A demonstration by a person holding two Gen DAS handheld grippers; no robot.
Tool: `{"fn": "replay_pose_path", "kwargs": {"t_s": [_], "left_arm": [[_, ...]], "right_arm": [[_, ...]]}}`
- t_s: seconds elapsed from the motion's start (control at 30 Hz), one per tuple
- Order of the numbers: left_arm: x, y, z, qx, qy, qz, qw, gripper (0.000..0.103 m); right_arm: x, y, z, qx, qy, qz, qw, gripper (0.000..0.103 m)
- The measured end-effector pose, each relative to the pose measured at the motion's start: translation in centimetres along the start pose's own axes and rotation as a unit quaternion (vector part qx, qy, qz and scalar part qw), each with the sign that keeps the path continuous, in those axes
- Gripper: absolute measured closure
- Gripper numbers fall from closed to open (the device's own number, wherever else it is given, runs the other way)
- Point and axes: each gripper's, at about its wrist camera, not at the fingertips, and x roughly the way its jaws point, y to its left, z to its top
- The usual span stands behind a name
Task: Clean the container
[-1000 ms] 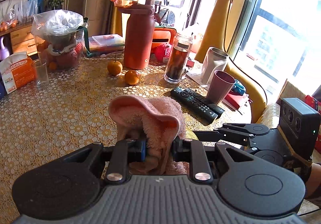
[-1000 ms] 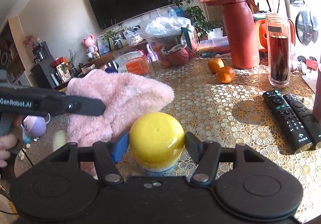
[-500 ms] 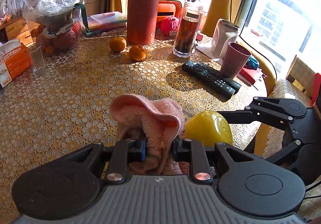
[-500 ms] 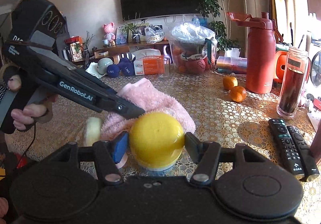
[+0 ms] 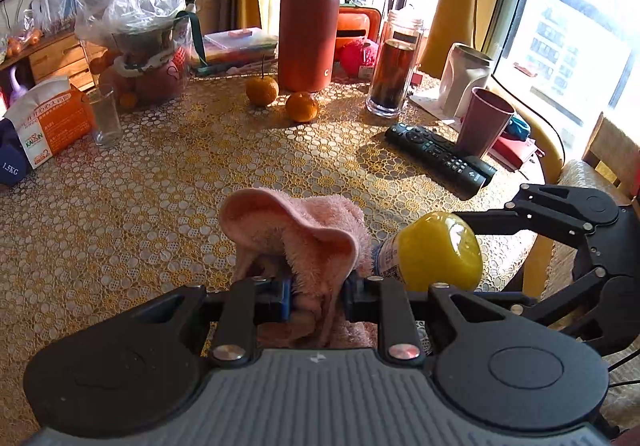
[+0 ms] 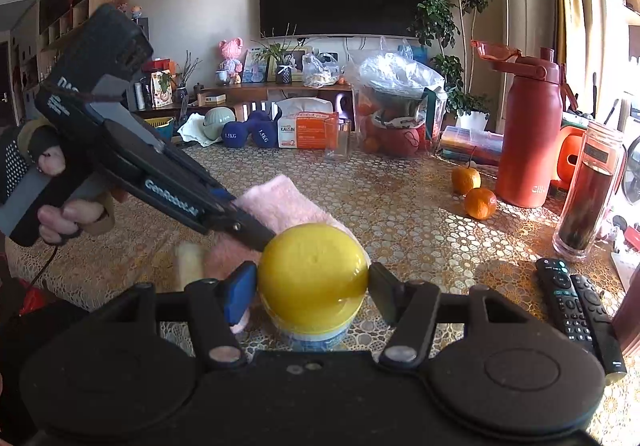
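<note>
The container (image 6: 312,278) is a small labelled tub with a yellow domed lid, held between the fingers of my right gripper (image 6: 312,286), which is shut on it. In the left wrist view the container (image 5: 438,252) hangs just right of a fluffy pink cloth (image 5: 296,230). My left gripper (image 5: 316,294) is shut on that cloth, which bunches up over its fingers. From the right wrist view the left gripper's black body (image 6: 160,182) slants down from the left, its tip touching the lid's upper left, with the pink cloth (image 6: 280,206) behind it.
On the gold lace tablecloth (image 5: 160,186) stand a red flask (image 5: 306,26), two oranges (image 5: 302,106), a jar of dark liquid (image 5: 394,74), two remotes (image 5: 440,158), a pink cup (image 5: 484,122), a drinking glass (image 5: 104,114), a tissue box (image 5: 48,118) and a bagged fruit bowl (image 5: 140,46).
The left gripper with the cloth has swung in toward the container, its tip now against the lid. The container has stayed held in the right gripper.
</note>
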Motion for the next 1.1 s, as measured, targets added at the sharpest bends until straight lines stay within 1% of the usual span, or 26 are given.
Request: {"fn": "replay_pose_path", "kwargs": {"t_s": [0.1, 0.2, 0.33, 0.43, 0.5, 0.67, 0.87, 1.03, 1.1], "left_arm": [[-2.1, -0.5, 0.6, 0.001, -0.022, -0.017, 0.9996, 0.08], [-3.5, -1.9, 1.2, 0.019, -0.038, -0.031, 0.9986, 0.08], [-4.0, -4.0, 1.5, 0.047, -0.046, -0.049, 0.9966, 0.08], [-3.2, -5.1, 1.5, 0.06, -0.036, -0.05, 0.9963, 0.08], [-2.4, -5.2, 1.4, 0.064, -0.028, -0.042, 0.9967, 0.08], [-1.3, -3.9, 1.5, 0.039, -0.018, -0.039, 0.9983, 0.08], [0.1, -2.6, 1.8, 0.026, -0.007, -0.03, 0.9992, 0.081], [2.5, -2.4, 1.3, 0.041, 0.018, -0.003, 0.999, 0.081], [3.3, -2.0, 1.0, 0.038, 0.025, -0.001, 0.999, 0.081]], "right_arm": [[0.1, 0.2, 0.0, -0.006, 0.0, -0.002, 1.0, 0.043], [0.1, 0.6, 0.0, -0.017, 0.0, -0.004, 1.0, 0.043], [0.1, 0.8, 0.1, -0.023, 0.001, -0.006, 1.0, 0.043], [0.1, 0.8, 0.1, -0.023, 0.001, -0.006, 1.0, 0.043], [0.1, 0.8, 0.1, -0.023, 0.001, -0.006, 1.0, 0.043], [0.2, 0.7, 0.1, -0.02, 0.0, -0.004, 1.0, 0.043], [0.2, 0.6, 0.1, -0.018, -0.002, -0.002, 1.0, 0.043], [0.2, 0.4, 0.0, -0.02, -0.003, 0.001, 1.0, 0.043], [0.2, 0.4, 0.0, -0.021, -0.003, 0.002, 1.0, 0.043]]}}
